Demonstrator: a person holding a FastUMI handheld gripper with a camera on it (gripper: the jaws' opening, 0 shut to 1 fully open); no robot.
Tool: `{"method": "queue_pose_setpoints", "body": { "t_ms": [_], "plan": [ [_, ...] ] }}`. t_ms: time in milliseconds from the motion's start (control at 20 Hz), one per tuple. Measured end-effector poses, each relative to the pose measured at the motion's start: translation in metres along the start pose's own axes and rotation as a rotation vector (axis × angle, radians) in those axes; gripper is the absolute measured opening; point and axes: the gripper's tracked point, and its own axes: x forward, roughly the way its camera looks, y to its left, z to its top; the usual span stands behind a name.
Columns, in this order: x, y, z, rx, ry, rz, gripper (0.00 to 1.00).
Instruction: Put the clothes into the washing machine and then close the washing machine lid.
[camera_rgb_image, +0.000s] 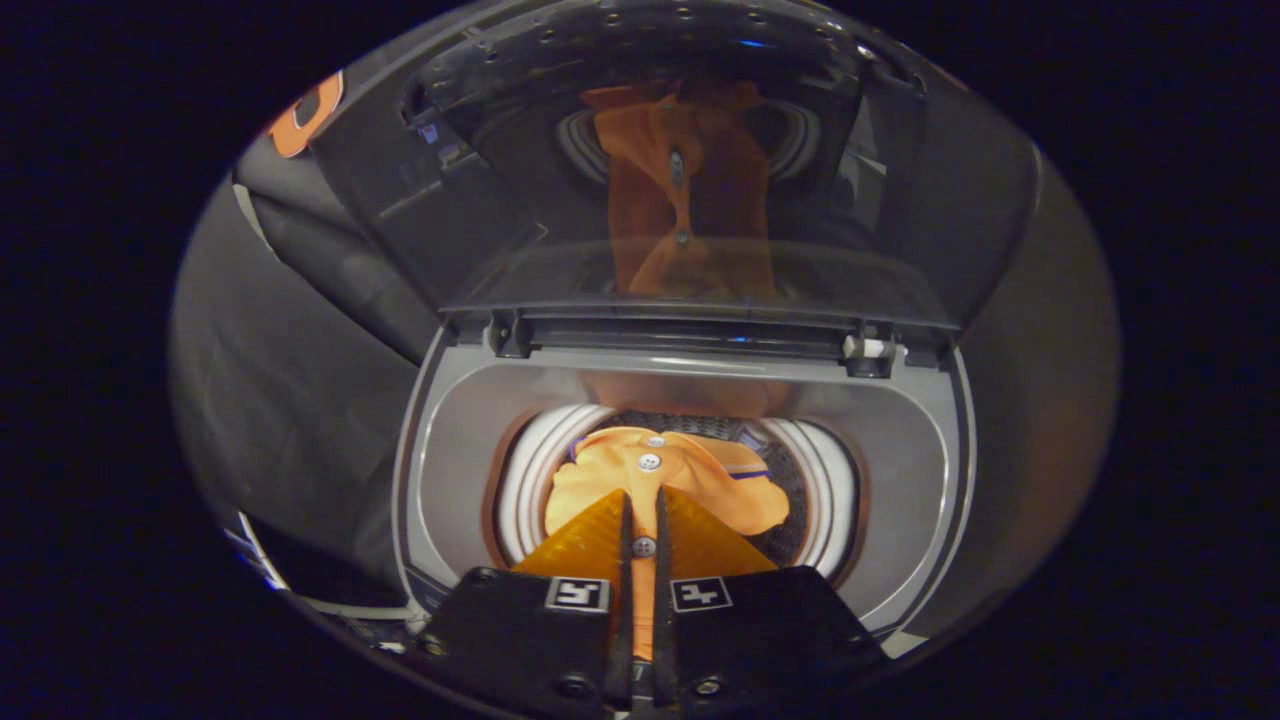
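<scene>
Fingers (642, 510) pinch orange shirt (665, 480) over drum (820, 500), lid (690, 170) up.

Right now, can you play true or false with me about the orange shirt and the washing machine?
1. The grey washing machine lid is closed. False: it stands open, tilted up behind the drum.
2. The orange buttoned shirt hangs down into the round drum. True.
3. The gripper has its jaws wide apart, holding nothing. False: the jaws are nearly together, pinching a strip of the shirt with a button on it.
4. The lid's shiny underside shows a reflection of the shirt. True.
5. The shirt is blue with stripes all over. False: it is orange, with just a thin dark line near one edge.
</scene>
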Motion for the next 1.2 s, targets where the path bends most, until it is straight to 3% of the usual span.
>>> {"method": "queue_pose_setpoints", "body": {
  "t_ms": [200, 400, 600, 900, 1050, 1200],
  "plan": [
    [-0.004, 0.001, -0.006, -0.003, 0.017, -0.004, 0.99],
    [-0.017, 0.001, -0.012, -0.019, 0.017, 0.003, 0.99],
    [-0.059, 0.012, 0.003, -0.095, -0.049, 0.044, 0.99],
    [-0.171, 0.041, 0.114, -0.280, -0.343, 0.091, 0.99],
    [-0.213, 0.056, 0.179, -0.270, -0.450, 0.109, 0.99],
    [-0.217, 0.054, 0.224, -0.210, -0.480, 0.101, 0.99]
  ]
}}
